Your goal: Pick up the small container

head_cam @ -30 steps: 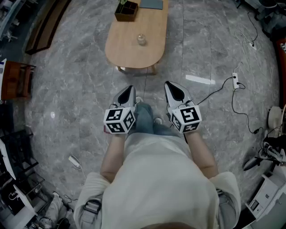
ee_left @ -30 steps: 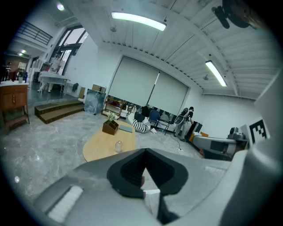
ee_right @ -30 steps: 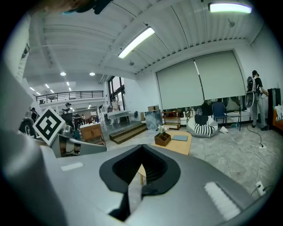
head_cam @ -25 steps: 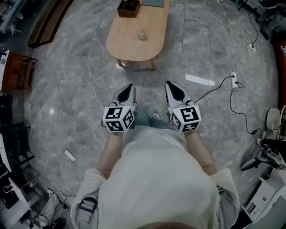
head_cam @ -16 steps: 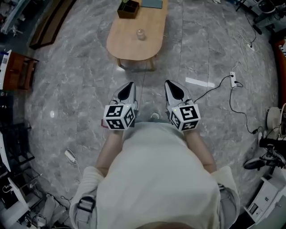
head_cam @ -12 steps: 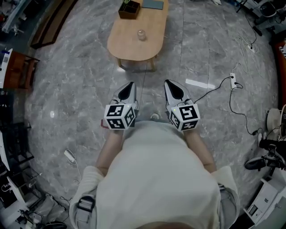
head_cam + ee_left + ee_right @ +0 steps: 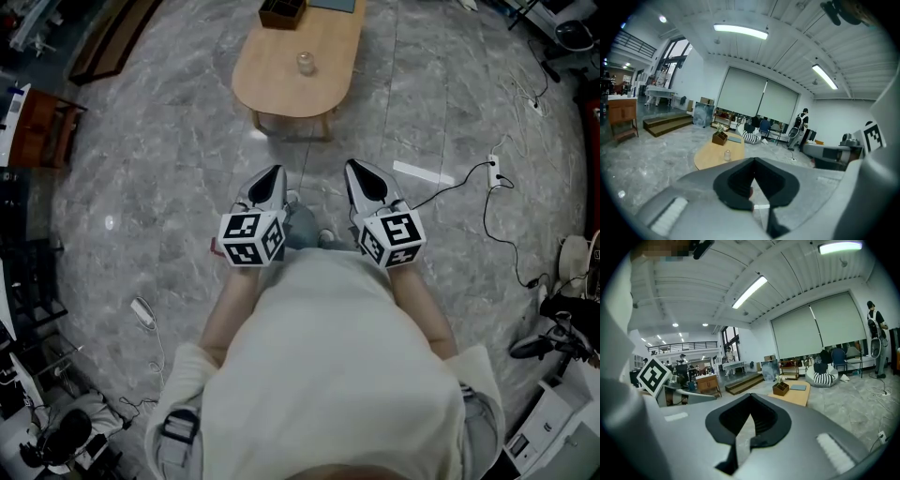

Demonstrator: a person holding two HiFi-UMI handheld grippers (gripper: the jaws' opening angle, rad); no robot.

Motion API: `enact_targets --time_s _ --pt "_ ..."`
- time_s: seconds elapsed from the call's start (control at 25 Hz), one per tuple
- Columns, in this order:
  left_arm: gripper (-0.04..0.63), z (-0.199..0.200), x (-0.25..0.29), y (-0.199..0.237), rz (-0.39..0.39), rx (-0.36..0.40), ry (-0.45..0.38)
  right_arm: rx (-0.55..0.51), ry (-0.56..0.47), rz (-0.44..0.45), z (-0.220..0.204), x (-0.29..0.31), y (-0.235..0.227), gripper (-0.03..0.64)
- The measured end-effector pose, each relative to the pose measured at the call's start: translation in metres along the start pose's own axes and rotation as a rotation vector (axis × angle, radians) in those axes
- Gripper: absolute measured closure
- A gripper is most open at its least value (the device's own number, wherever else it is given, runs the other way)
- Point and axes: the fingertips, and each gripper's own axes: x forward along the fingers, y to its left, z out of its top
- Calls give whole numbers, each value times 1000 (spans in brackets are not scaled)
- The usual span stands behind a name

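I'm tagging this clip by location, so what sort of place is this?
Probably an open-plan lab or workshop hall: a stone floor with a trailing power strip, a low oval wooden table, and a railed upper gallery.

- The wooden box [image 7: 282, 11], far ahead of the left gripper [image 7: 274, 172], is cut off by the head view's top edge (only its near part shows).
- The jar [image 7: 306, 63], nearer that gripper, is too small to show any contents.
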Motion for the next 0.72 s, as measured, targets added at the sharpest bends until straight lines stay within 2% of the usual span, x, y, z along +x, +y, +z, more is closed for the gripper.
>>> enact_targets --time_s 0.32,0.72 --pt "594 0 20 22 24 -21 18 -4 53 17 -11 30 -6 617" --pt "594 25 92 52 22 -15 40 8 50 -19 6 88 -55 617"
